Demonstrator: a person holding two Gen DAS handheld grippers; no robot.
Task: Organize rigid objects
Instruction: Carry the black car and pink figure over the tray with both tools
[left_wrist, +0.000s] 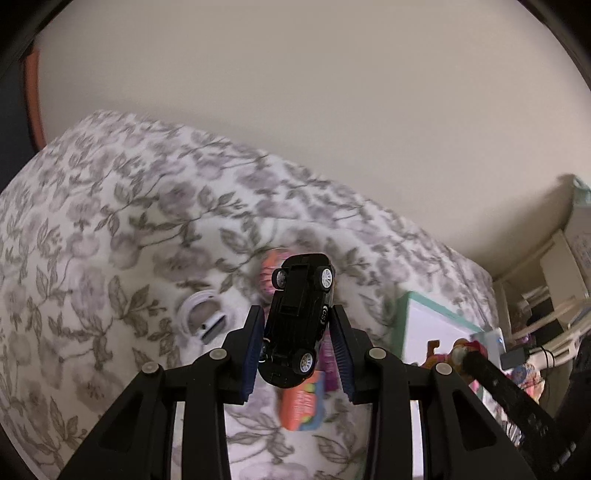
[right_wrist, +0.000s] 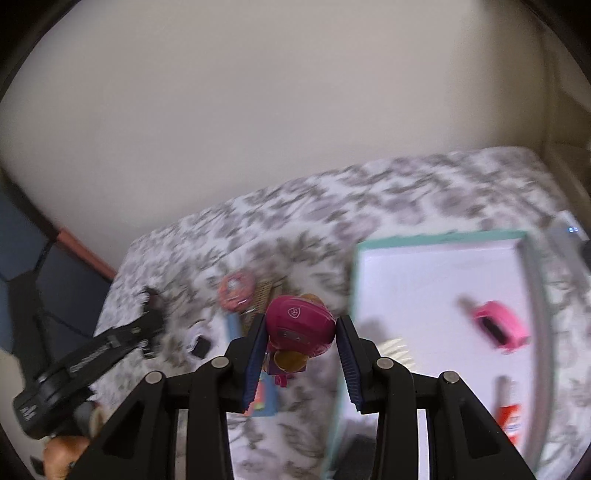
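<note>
While both grippers hang above the flowered bedspread, each one carries a single toy.
Left gripper (left_wrist: 297, 341): jaws clamped on one black toy car (left_wrist: 297, 321), which shows its underside, nose pointing away from the camera; four wheels counted, white-rimmed.
Right gripper (right_wrist: 301, 350): jaws pressed on one magenta toy figure (right_wrist: 299, 325) with a paw badge on its helmet (the lower body is partly hidden by the fingers).
Below the left gripper: one orange packet (left_wrist: 303, 402) on the bedspread (left_wrist: 92, 221), with something pink just beyond it, too blurred to name.
Below the right gripper: one blue card (right_wrist: 264, 400) lying flat on the cloth.
Middle distance, left view: one coiled white cable (left_wrist: 207, 314) with its plug, and one pink doughnut toy (left_wrist: 269, 269) half behind the car.
Tray: one, white-floored with a teal rim (right_wrist: 443, 236), to the right of the held figure.
Inside the tray: one pink rectangular item (right_wrist: 498, 326), one cream comb-like piece (right_wrist: 397, 349) at the near edge, one orange-and-white packet (right_wrist: 511, 421) (three things counted; a dark shape at the near corner is unclear).
Far: one plain cream wall (left_wrist: 295, 110) behind the bed.
</note>
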